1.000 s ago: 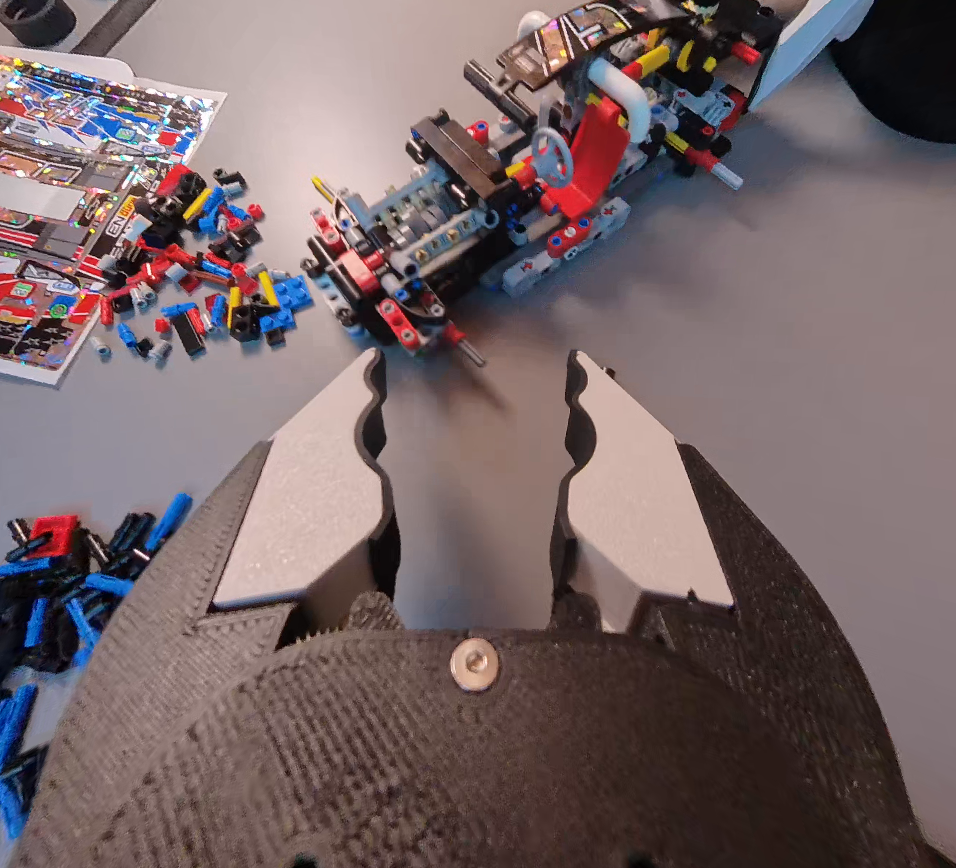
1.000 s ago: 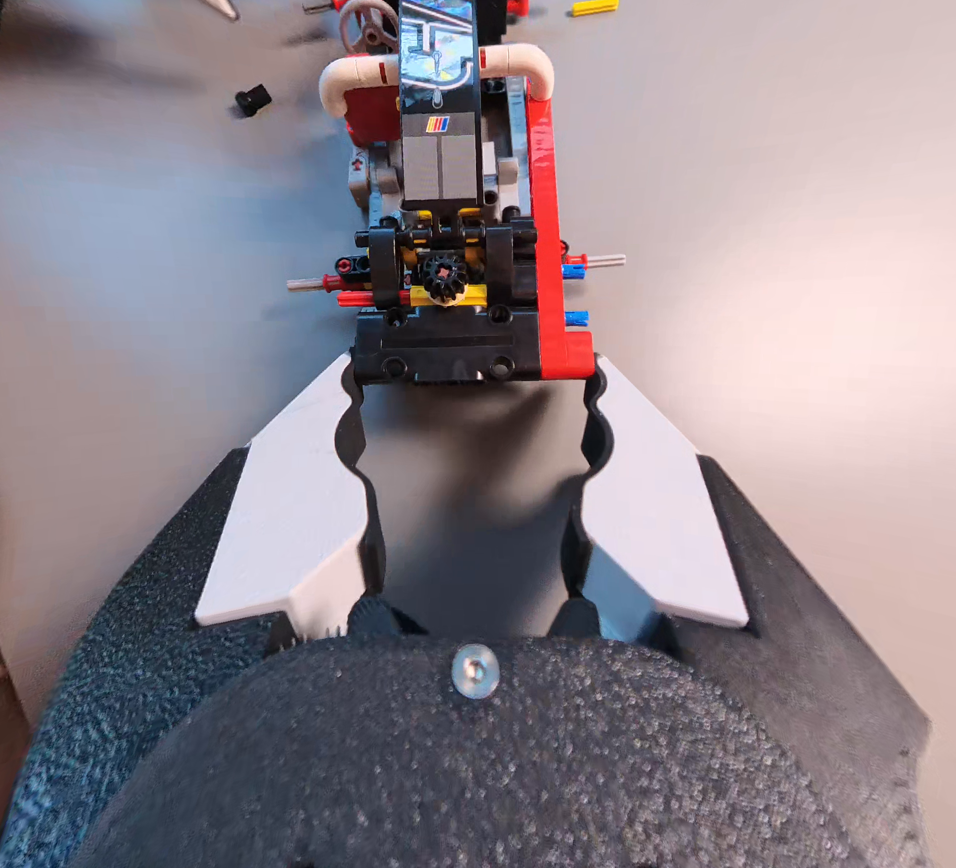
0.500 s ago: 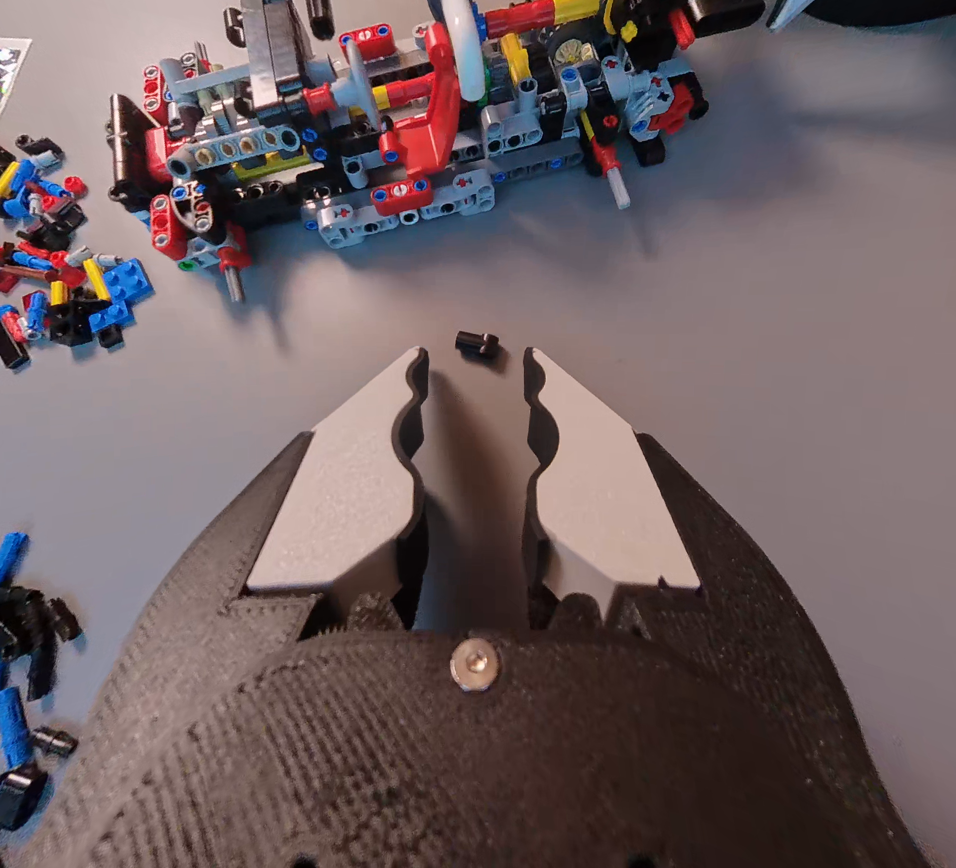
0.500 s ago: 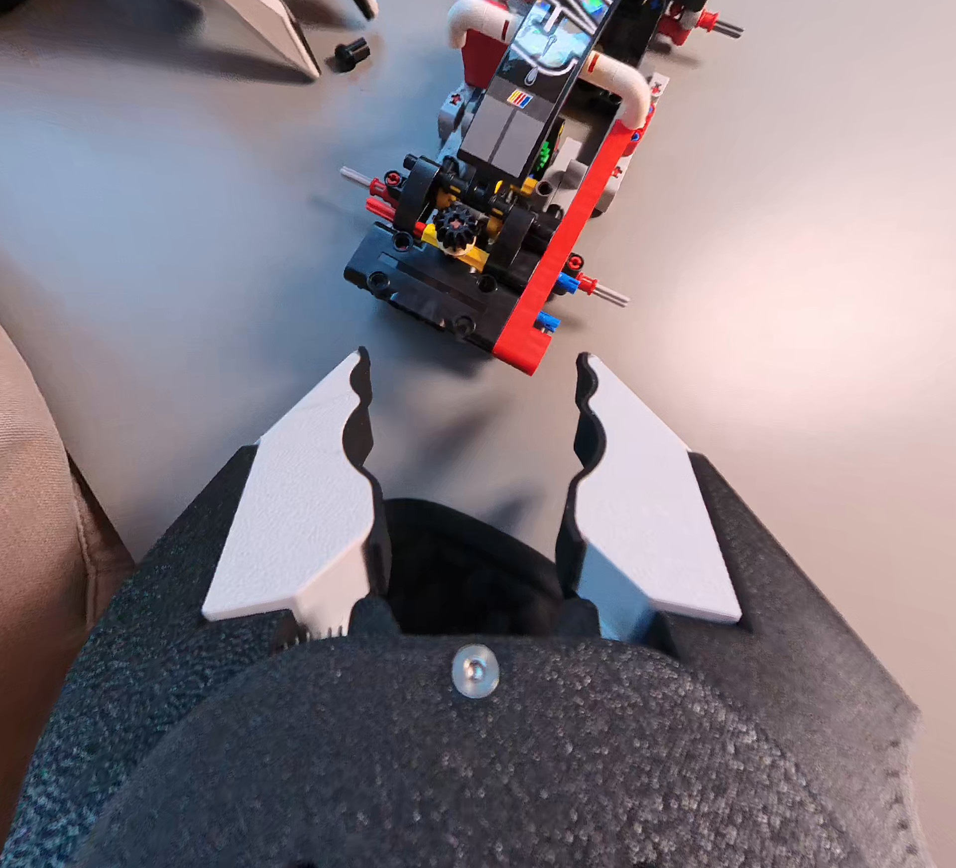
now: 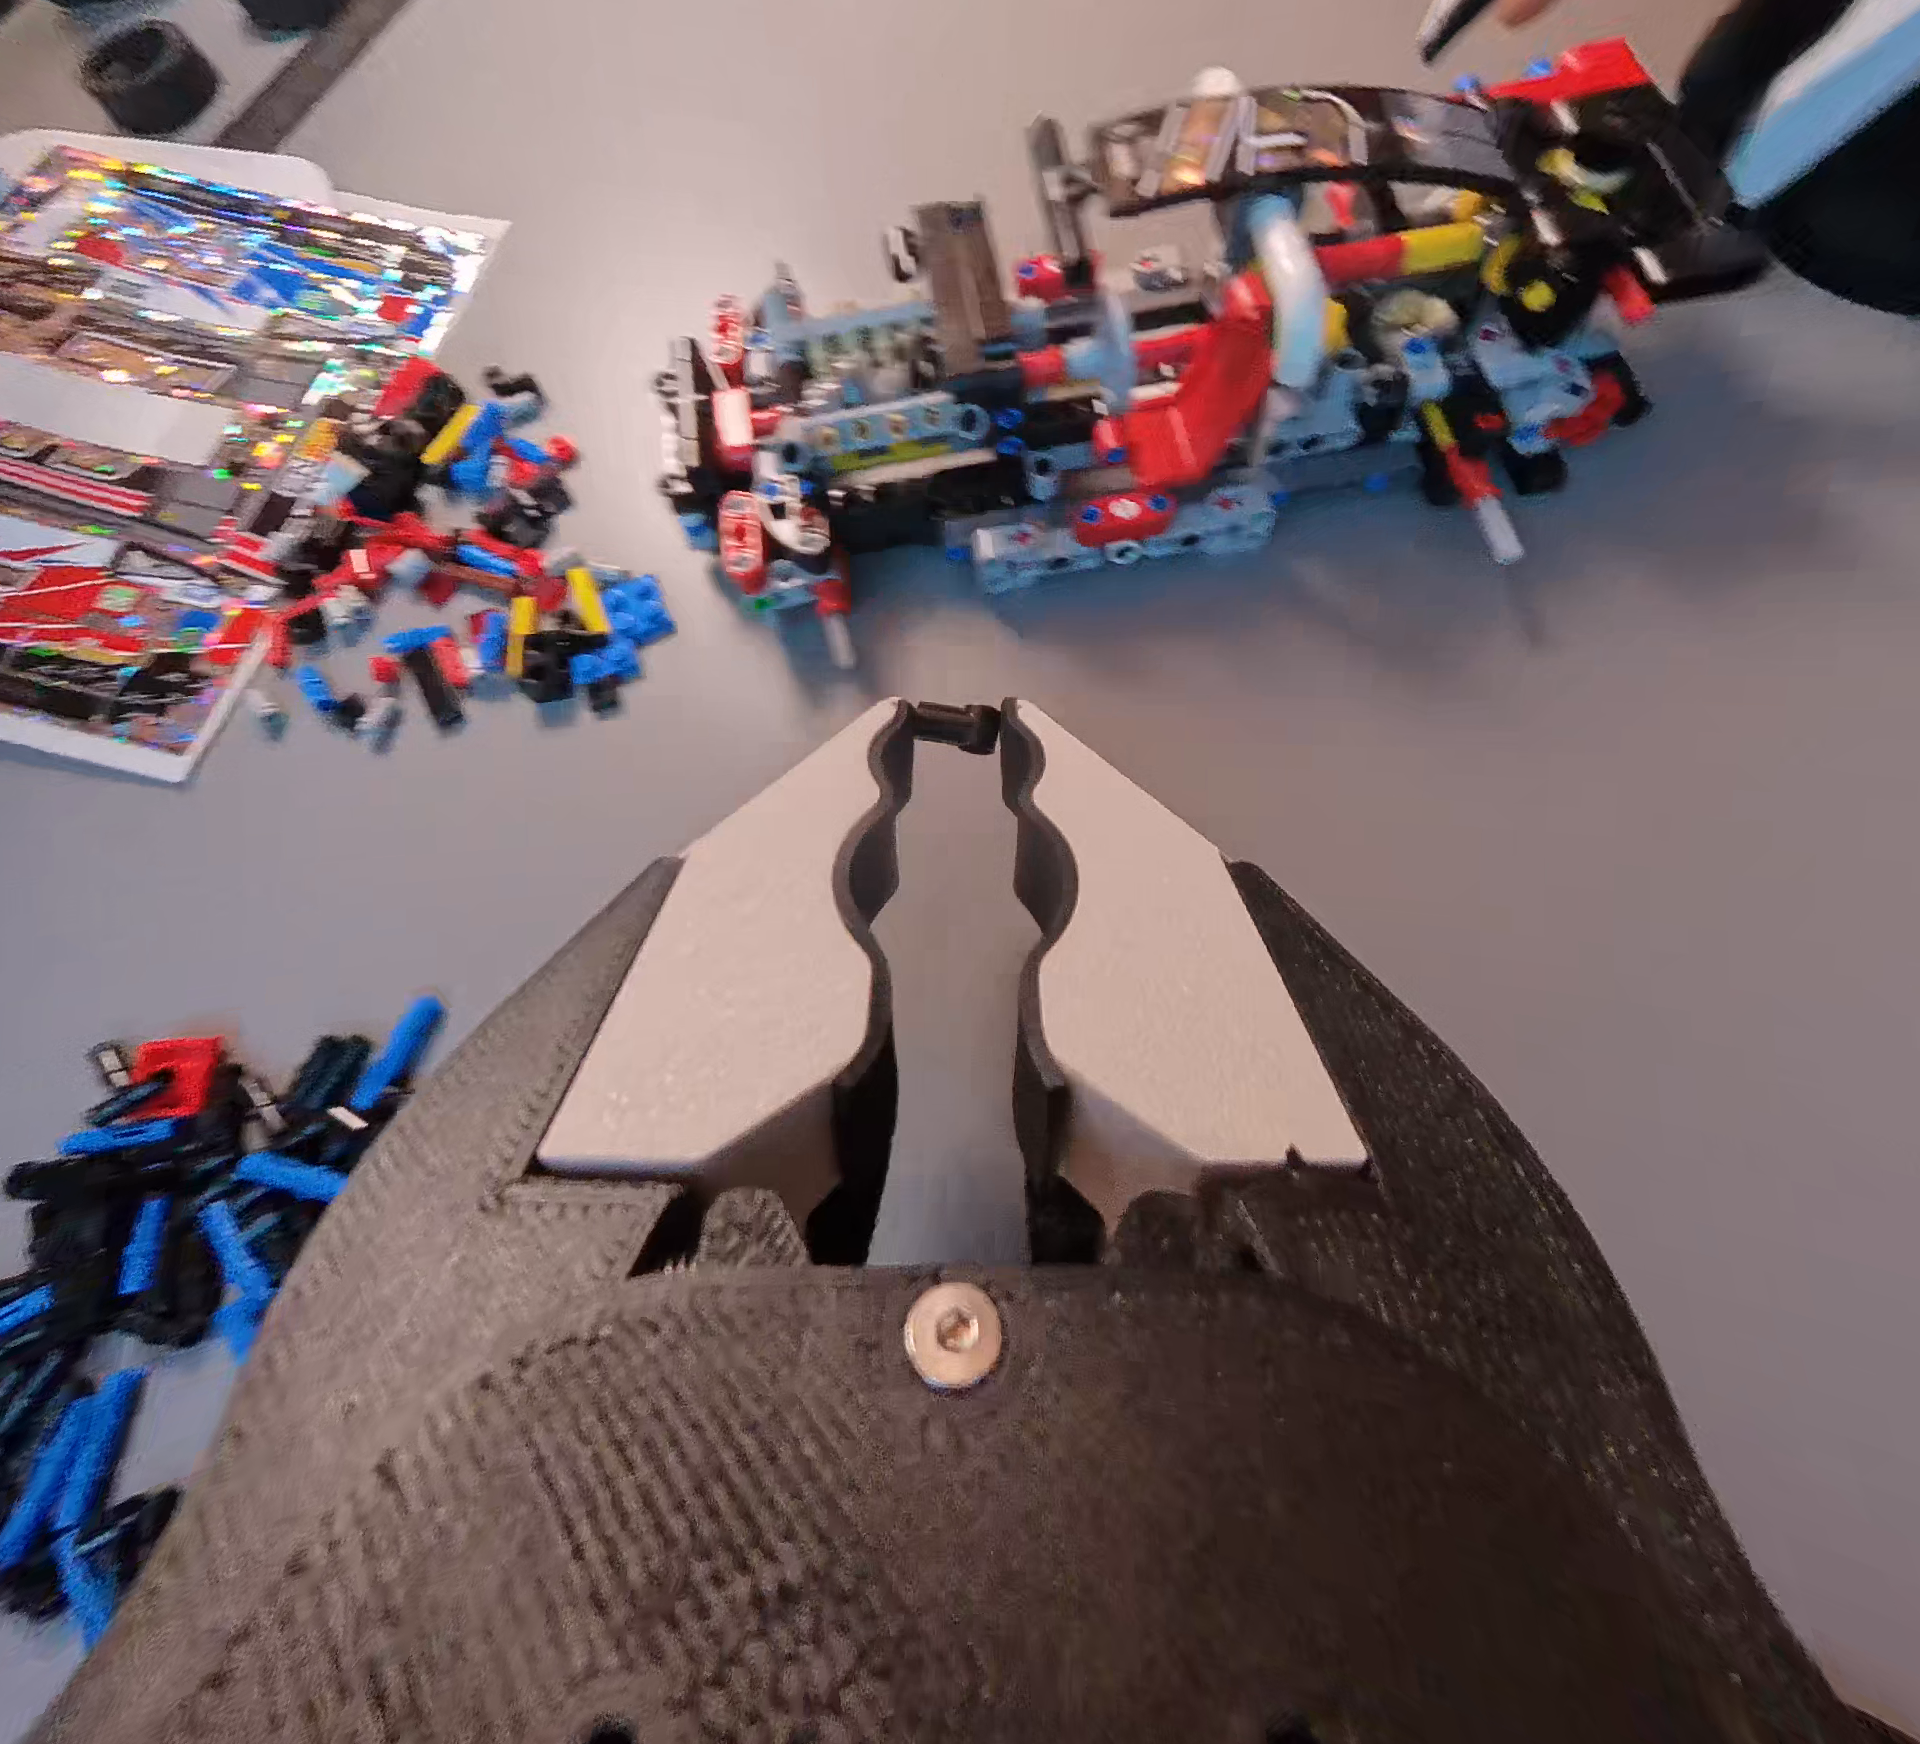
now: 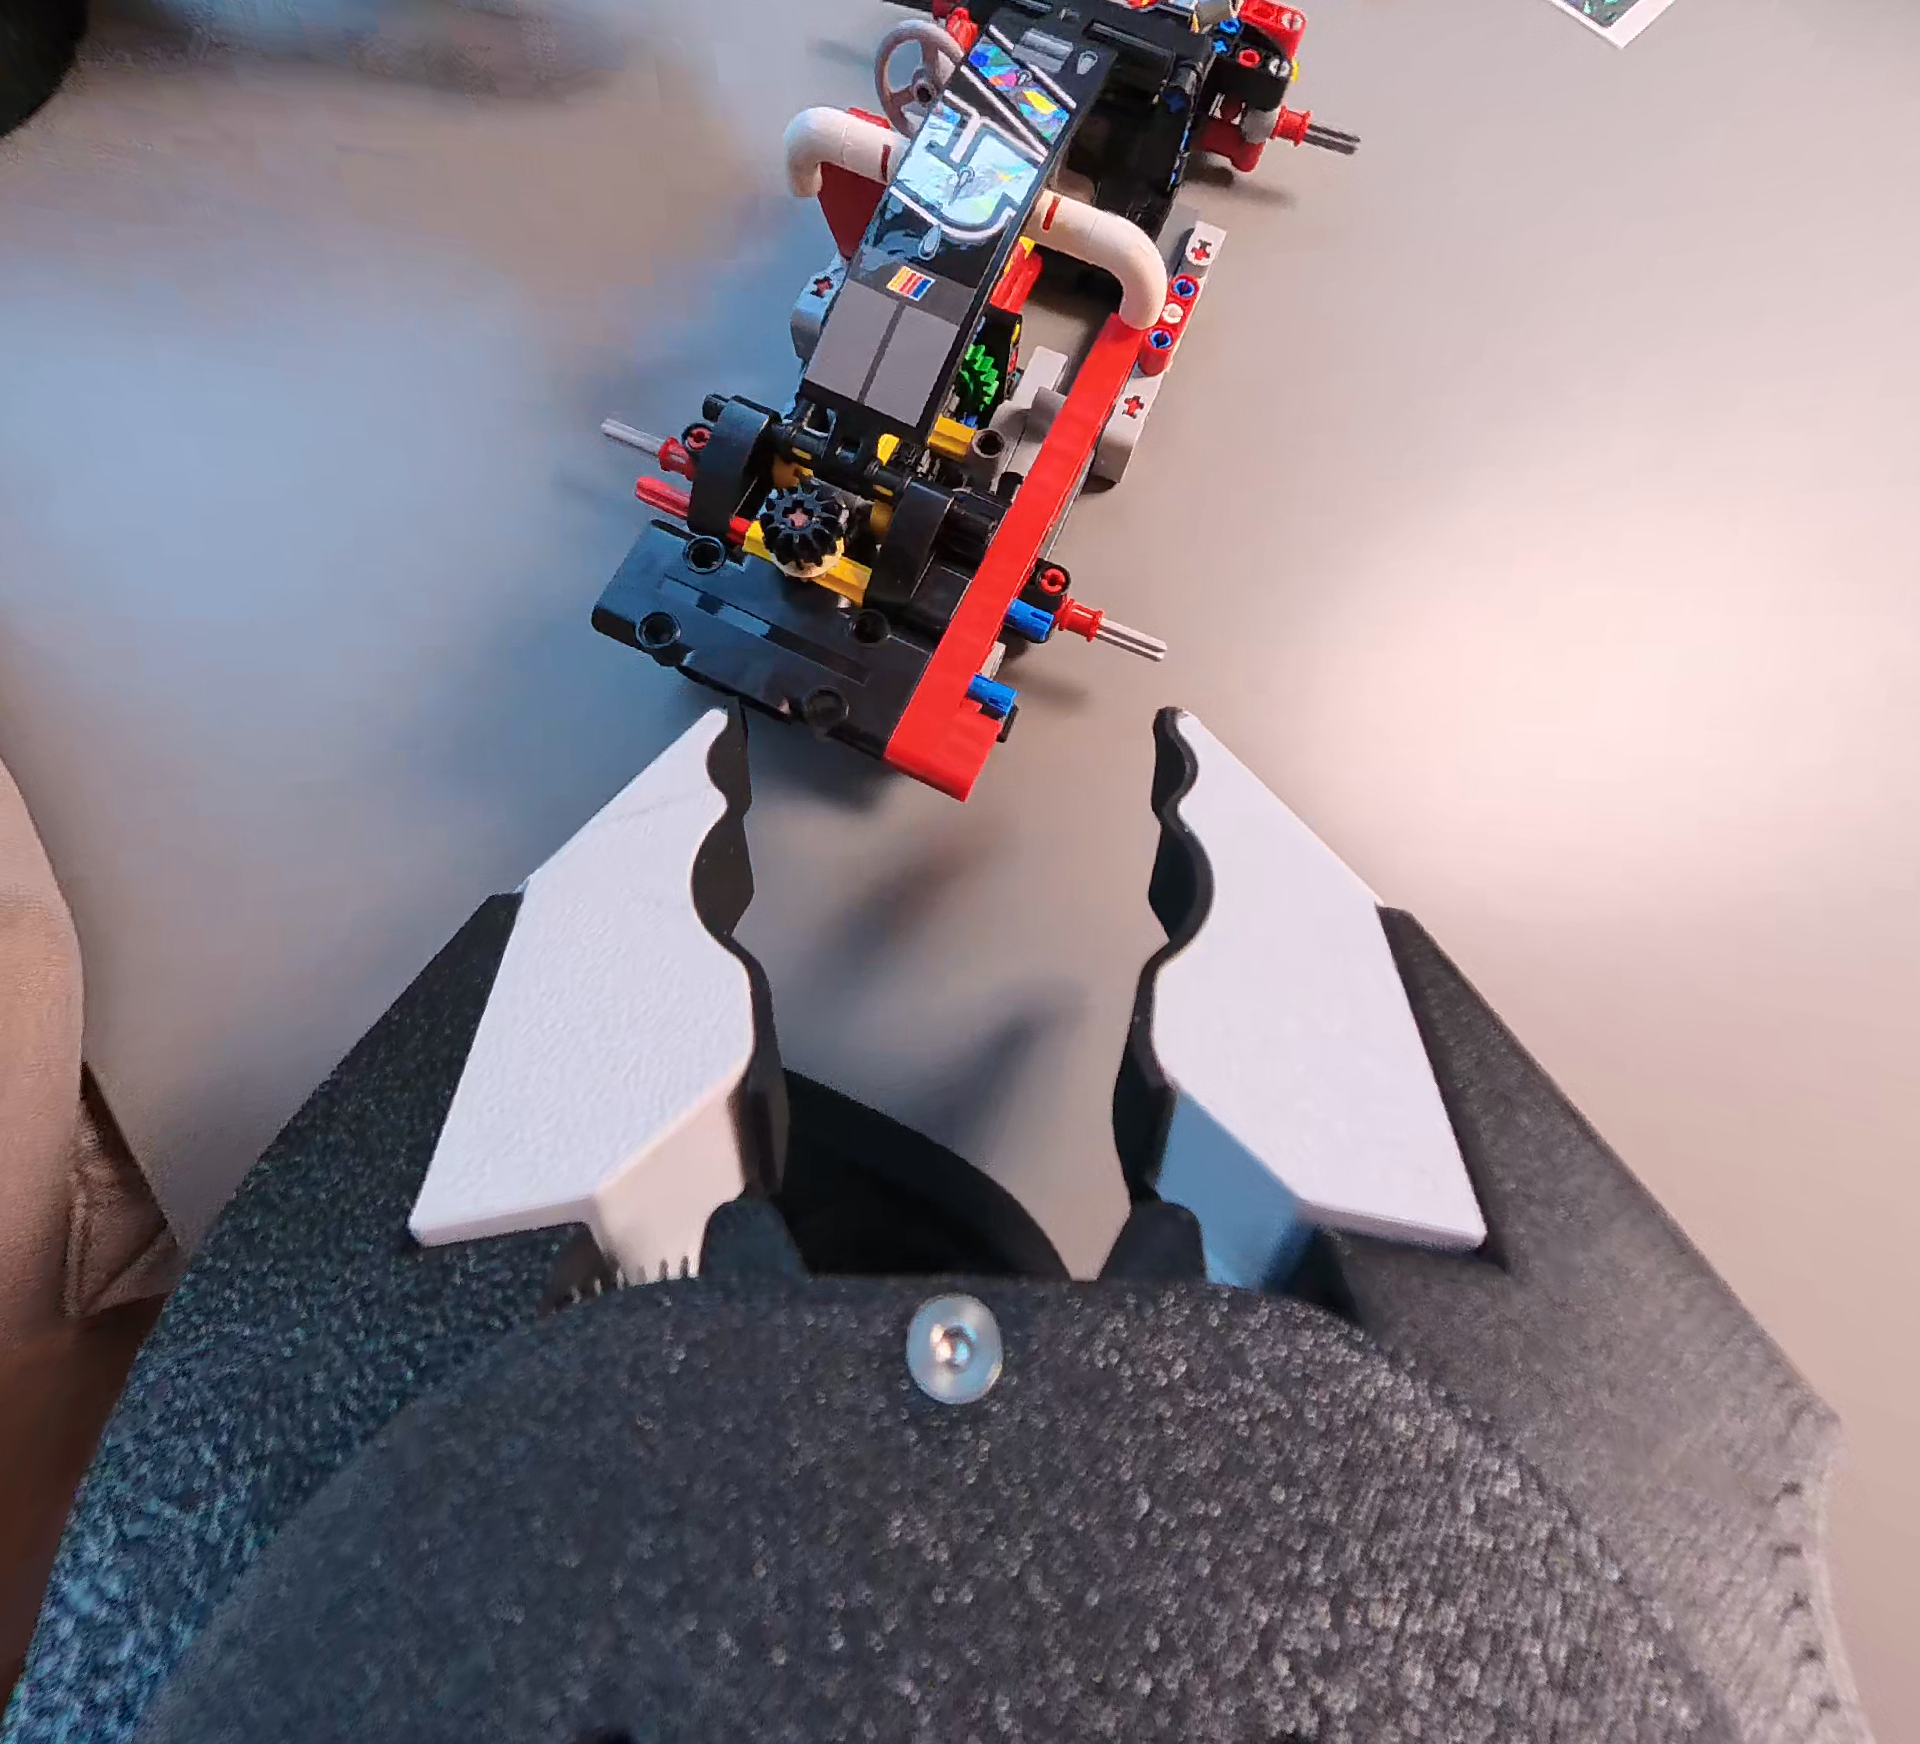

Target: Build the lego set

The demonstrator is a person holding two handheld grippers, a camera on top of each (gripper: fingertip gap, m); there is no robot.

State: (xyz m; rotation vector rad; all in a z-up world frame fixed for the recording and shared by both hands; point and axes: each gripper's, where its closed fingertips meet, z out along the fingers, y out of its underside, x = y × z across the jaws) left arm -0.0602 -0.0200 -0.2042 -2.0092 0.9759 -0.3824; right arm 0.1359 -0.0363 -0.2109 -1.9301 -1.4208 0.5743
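The half-built car (image 5: 1153, 406) lies lengthwise on the grey counter (image 5: 1558, 863), its frame of black, red and grey beams topped by a shiny black roof panel (image 6: 977, 167), with bare axle ends sticking out at the sides where no wheels are fitted yet. The small black peg (image 5: 951, 724) is the part in play: it sits crosswise between the very tips of the left tongs (image 5: 948, 726), which are closed onto it with only a narrow gap farther back, and it appears to be off the counter or barely above it, just in front of the car's near end. Pinching it at the tips leaves most of the peg exposed, which I judge suits pushing it into a hole on the frame. The right tongs (image 6: 951, 728) are open wide and empty, with the car's rear black block and red side beam (image 6: 1023, 551) just ahead of their tips; that stance looks meant for steadying the body while the peg goes in, though they do not touch it yet. To the left of the car lies a scatter of loose red, blue, yellow and black pieces (image 5: 457, 551), partly on a glittery sticker sheet (image 5: 156, 406), kept close for picking. A second heap of blue and black pins (image 5: 156, 1195) sits nearer the left tongs, and black tyres (image 5: 151, 68) wait at the far edge.
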